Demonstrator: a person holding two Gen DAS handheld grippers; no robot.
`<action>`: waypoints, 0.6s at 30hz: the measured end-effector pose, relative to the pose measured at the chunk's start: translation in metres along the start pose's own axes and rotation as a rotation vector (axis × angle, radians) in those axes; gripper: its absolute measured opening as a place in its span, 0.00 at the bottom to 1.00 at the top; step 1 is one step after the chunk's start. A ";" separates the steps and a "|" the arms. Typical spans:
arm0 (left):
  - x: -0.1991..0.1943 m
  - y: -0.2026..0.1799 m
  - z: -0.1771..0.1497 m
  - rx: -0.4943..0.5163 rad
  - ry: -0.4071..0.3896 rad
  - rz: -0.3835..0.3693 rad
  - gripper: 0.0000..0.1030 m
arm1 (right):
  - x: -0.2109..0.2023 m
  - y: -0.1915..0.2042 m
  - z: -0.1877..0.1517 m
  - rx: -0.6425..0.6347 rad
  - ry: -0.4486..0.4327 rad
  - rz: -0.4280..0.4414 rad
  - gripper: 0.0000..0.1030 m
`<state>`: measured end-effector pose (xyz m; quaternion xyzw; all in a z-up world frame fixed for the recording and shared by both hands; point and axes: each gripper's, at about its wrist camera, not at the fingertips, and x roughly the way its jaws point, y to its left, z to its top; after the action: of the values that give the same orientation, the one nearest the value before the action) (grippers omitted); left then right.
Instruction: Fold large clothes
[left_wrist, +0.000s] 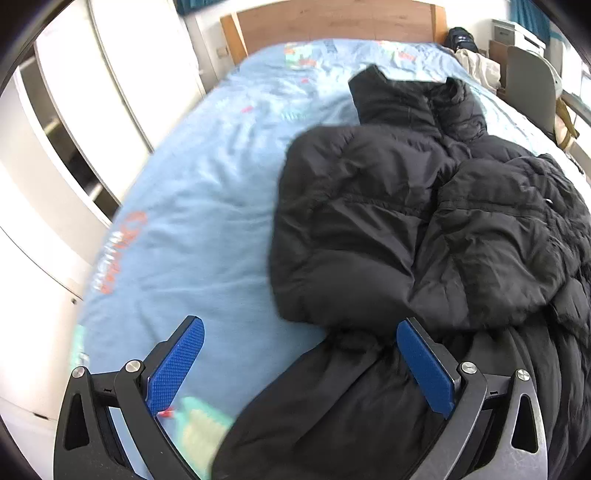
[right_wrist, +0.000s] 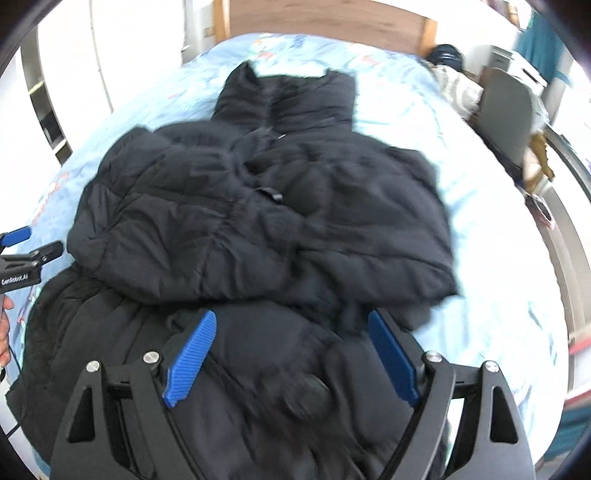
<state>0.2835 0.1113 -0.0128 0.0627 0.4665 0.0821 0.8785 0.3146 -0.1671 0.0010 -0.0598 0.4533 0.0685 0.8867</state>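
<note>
Both tongs, left (left_wrist: 301, 334) and right (right_wrist: 293, 326), gape empty over the black puffer jacket (right_wrist: 258, 206) (sleeves folded inward) on the bed (left_wrist: 184, 206).

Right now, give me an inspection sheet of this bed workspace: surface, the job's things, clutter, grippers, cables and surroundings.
Surface: bed with a light blue printed sheet, wrinkled.
Job's things: black puffer jacket lying on the sheet, collar toward the wooden headboard, both sleeves folded in over the chest, lower part not yet folded.
Clutter: a dark bag and pale cloth at the bed's far corner.
Grippers: left gripper open, holding nothing; right gripper open above the jacket's lower part, holding nothing.
Cables: a thin dark cord by the person's hand at the right wrist view's left edge.
Surroundings: white wardrobe on one side, a grey chair on the other.
</note>
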 end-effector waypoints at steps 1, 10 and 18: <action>-0.008 0.004 -0.001 0.001 -0.009 0.006 1.00 | -0.011 -0.005 -0.003 0.004 -0.013 -0.006 0.82; -0.083 0.042 0.019 -0.004 -0.125 0.065 1.00 | -0.103 -0.028 -0.010 -0.007 -0.142 -0.035 0.82; -0.111 0.061 0.081 0.001 -0.202 0.126 1.00 | -0.158 -0.046 0.042 -0.003 -0.259 -0.051 0.82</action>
<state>0.2843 0.1460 0.1336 0.1005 0.3708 0.1302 0.9140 0.2647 -0.2157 0.1556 -0.0633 0.3334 0.0540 0.9391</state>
